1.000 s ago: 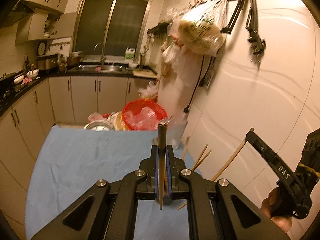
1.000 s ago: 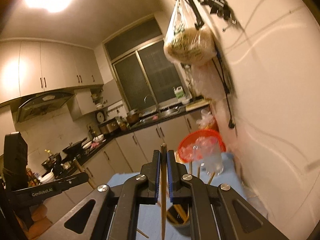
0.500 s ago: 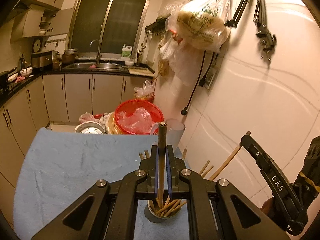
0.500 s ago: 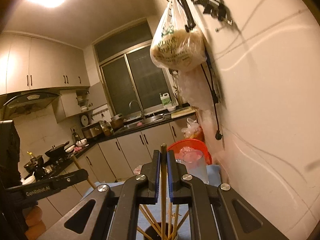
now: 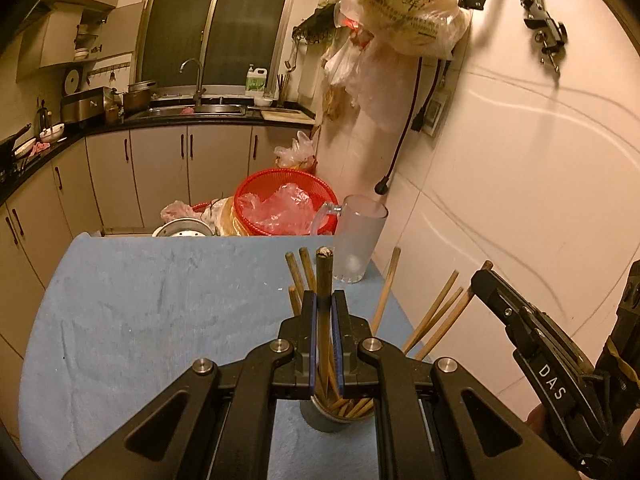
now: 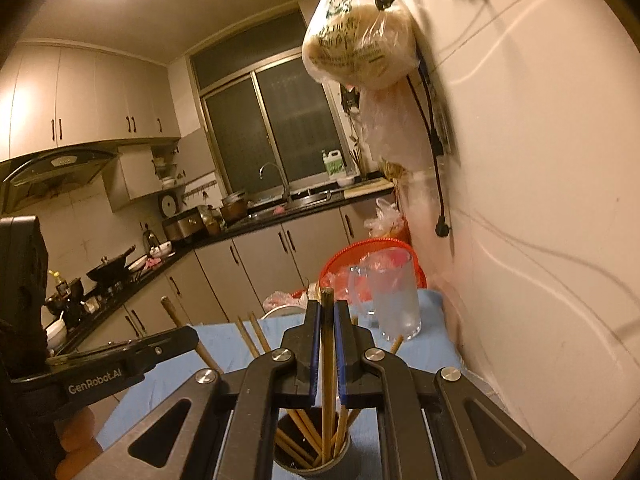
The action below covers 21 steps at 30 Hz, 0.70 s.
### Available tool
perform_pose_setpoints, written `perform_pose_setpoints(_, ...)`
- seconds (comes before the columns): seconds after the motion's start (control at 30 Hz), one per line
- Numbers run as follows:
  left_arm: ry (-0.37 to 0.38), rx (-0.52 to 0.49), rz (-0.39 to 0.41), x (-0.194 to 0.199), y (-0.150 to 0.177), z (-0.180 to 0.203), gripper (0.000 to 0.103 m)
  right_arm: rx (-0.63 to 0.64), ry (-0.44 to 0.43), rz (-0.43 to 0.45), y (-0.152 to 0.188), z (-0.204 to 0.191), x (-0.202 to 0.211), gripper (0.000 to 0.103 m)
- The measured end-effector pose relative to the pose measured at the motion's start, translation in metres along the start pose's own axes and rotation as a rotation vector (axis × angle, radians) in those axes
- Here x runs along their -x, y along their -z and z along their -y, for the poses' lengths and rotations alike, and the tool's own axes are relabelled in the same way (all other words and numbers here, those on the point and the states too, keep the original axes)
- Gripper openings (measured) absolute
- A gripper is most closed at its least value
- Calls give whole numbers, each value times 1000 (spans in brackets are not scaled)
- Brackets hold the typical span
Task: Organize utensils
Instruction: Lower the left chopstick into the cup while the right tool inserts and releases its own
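Left hand-held gripper [image 5: 324,308] clenched on a brown wooden chopstick [image 5: 323,276]; right hand-held gripper [image 6: 327,316] grips another wooden chopstick [image 6: 327,304]. Both poised above the round metal chopstick cup [image 5: 320,420] on the blue-clothed counter [image 5: 140,320].

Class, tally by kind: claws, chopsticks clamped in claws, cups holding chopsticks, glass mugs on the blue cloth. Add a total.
Claws: 2 (left claw, right claw)
Clamped chopsticks: 2 (left chopstick, right chopstick)
Chopstick cup: 1
Glass mug: 1
Total: 6

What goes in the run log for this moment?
left gripper: shut on chopstick | right gripper: shut on chopstick | both above cup
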<state>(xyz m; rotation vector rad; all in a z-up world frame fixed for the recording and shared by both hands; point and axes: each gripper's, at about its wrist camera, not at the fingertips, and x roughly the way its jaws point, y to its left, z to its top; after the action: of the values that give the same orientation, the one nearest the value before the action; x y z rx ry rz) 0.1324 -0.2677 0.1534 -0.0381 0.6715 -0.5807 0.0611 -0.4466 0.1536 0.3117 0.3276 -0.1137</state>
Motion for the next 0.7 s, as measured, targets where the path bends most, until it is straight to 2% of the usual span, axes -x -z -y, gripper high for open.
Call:
perform_pose_setpoints(0.27,-5,-2,-43,-11,10,-1,7,-40,-9,-68,14,9,-13,7)
perform_pose_setpoints(0.7,3,-3,-61,-14,13,-4,7,-45,-15,-84,14,10,-9,8)
